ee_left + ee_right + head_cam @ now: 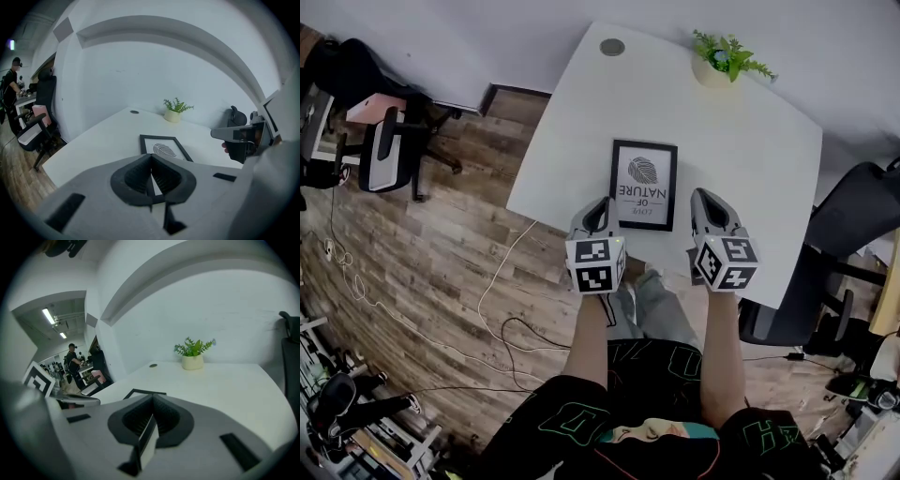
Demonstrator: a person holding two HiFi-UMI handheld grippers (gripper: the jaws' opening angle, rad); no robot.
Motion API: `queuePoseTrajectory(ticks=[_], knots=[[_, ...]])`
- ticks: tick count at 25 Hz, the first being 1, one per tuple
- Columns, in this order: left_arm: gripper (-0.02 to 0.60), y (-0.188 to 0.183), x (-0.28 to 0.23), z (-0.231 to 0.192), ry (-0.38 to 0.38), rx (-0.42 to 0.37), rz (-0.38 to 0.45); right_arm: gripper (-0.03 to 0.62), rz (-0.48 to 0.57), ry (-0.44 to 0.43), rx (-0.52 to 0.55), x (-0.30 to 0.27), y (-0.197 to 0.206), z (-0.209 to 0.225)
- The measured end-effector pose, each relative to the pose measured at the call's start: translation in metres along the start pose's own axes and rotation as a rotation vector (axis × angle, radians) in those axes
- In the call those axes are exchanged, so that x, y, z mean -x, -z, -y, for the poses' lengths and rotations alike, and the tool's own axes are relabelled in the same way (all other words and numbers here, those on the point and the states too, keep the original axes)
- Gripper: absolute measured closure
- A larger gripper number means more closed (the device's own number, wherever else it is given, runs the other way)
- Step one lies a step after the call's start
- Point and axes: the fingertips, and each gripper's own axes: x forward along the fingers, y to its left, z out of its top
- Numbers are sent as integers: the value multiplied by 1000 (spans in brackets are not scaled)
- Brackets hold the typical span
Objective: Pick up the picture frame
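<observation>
Two grippers, head view: left gripper (600,208) and right gripper (709,199) flank picture frame (644,184), flat at centre of table (750,141) | left gripper view: jaws closed, empty; frame centre | right gripper view: jaws closed, empty; frame corner centre-left.

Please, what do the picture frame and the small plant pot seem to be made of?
Picture frame: thin black moulding with a matte look, probably wood or plastic; whether it has glass cannot be told. Plant pot: pale cream, smooth and without glare, likely ceramic or plastic.
</observation>
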Motion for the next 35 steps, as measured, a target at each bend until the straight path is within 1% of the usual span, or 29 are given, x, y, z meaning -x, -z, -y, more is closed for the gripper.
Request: queuePoseTrajectory(ticks=[4,13,17,18,19,25,31,35], knots=[[574,7,-9,-1,-10,1,-25,589,-31,-5,-17,-9,12,4],[572,16,-23,-4,-11,-32,-67,589,-87,-16,-37,-25,37,3],[572,18,-30,-9,-13,-27,-78,589,-109,-13,-42,-33,45,2],[563,19,-32,-9,-10,-23,-85,589,-114,-13,-43,-35,46,2],[538,19,-34,-9,-6,-21,-91,589,-118,-12,-44,-37,48,2],[505,21,-46,-9,15,-33,-115,586,-142,-12,-51,-48,55,1],[468,28,-55,-9,33,-26,-150,539,-172,-30,-63,-60,61,-1],[456,30,-60,-9,35,-24,-164,488,-203,-40,-74,-66,66,-1]])
